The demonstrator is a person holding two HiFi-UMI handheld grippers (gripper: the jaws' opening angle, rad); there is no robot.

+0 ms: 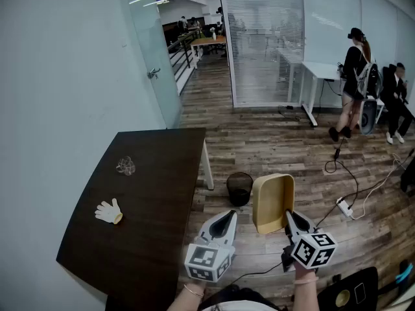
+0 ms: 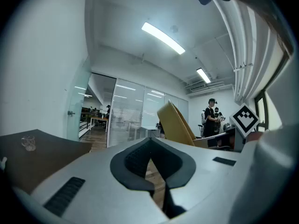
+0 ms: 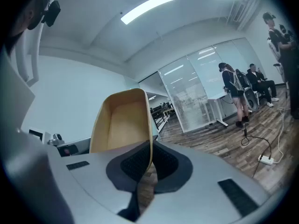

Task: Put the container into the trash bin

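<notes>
**Plank floor, dark table, a bin beside it**

Wood-look planks cover the floor point(image 1: 272, 141) of an office room, with a pale wall point(image 1: 58, 76) at the left and glass partitions point(image 1: 262, 37) further back. A dark brown table point(image 1: 149, 193) stands against that wall. On it lie a white glove point(image 1: 108, 211) and, apart from it, a small crumpled clear thing point(image 1: 126, 166) (what it is I cannot tell). A black mesh trash bin point(image 1: 239, 188) stands on the floor near the table's white leg point(image 1: 207, 167). Far back are a white desk point(image 1: 318, 70), a standing person point(image 1: 353, 89) and a seated person point(image 1: 394, 102). A power strip point(image 1: 344, 207) lies on the planks.

The tan container point(image 1: 272, 203) is up in the air, standing on end with its hollow toward the camera, just right of the bin in the head view. The right gripper point(image 1: 290, 218) has its jaws pinched on one thin side wall of it. The left gripper point(image 1: 227, 220) is closed with nothing between its jaws, beside the container and apart from it.

The container's lower end is hidden behind the right gripper. The bin's inside is too dark to read, and the table's near corner runs off the bottom edge. How far the container is from the bin in depth cannot be judged.
</notes>
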